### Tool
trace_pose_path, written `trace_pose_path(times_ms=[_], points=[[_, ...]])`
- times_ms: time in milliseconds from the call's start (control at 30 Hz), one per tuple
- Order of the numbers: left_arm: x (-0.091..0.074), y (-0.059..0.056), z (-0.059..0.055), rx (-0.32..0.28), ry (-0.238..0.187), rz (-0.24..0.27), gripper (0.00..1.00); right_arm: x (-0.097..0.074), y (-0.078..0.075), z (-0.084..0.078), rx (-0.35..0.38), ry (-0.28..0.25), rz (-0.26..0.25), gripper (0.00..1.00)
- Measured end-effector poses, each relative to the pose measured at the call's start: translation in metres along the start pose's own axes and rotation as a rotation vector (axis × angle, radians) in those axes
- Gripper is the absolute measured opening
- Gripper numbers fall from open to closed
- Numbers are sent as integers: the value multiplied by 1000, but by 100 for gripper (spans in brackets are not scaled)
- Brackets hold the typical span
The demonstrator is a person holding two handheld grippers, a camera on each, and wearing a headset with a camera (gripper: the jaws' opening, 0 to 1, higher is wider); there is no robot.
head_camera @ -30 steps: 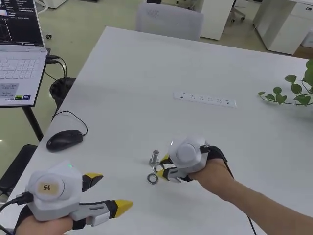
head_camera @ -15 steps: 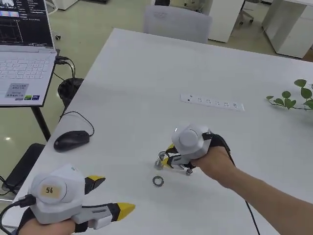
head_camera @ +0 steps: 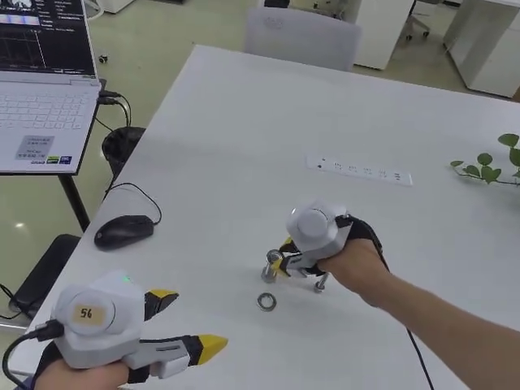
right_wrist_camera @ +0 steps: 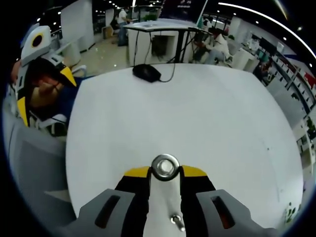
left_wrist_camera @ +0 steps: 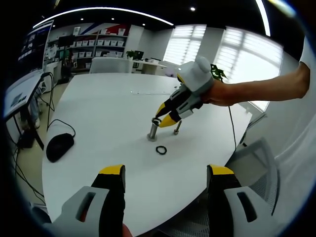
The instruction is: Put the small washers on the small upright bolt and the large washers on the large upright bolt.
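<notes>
**A:** While you hold your right gripper [head_camera: 280, 258] low over the counter [head_camera: 244, 146], its jaws are pinched on a washer [right_wrist_camera: 155, 168]. One yellow tip presses each side of the ring, and the hole faces your right gripper view.

**B:** Agreed. From your left gripper view, that washer sits right at the top of the large bolt [left_wrist_camera: 153, 131], which stands upright on the counter. Whether the ring is around the thread or just above it, you cannot tell from these views.

**A:** Your small bolt [left_wrist_camera: 176, 129] stands upright just beside the large one, under the right gripper's body. It touches neither the large bolt nor the jaws.

**B:** You also have a loose washer [head_camera: 261, 302] lying flat on the counter. It is near the large bolt, on the side towards you, and apart from both bolts.

**A:** Your left gripper [head_camera: 188, 321] hangs by the counter's near edge, well apart from the bolts. Its jaws are spread wide, they grip nothing, and they point across towards the bolts.

**B:** Off to your left a mouse [head_camera: 123, 231] rests on the counter, its cable running to the edge. A power strip [head_camera: 359, 171] lies farther out, beyond the bolts.
</notes>
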State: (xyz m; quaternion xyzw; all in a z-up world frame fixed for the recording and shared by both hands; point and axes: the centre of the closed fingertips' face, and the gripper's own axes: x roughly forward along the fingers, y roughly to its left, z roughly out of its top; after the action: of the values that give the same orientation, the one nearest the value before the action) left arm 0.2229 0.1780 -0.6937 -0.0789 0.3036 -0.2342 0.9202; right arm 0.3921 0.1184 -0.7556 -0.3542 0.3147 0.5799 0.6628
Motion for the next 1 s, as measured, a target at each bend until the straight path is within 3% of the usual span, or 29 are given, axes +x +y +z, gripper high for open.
trace_pose_path(times_ms=[1000], points=[[-3, 5, -5, -19, 2, 15, 66, 12, 1, -3, 4, 38, 15, 24]])
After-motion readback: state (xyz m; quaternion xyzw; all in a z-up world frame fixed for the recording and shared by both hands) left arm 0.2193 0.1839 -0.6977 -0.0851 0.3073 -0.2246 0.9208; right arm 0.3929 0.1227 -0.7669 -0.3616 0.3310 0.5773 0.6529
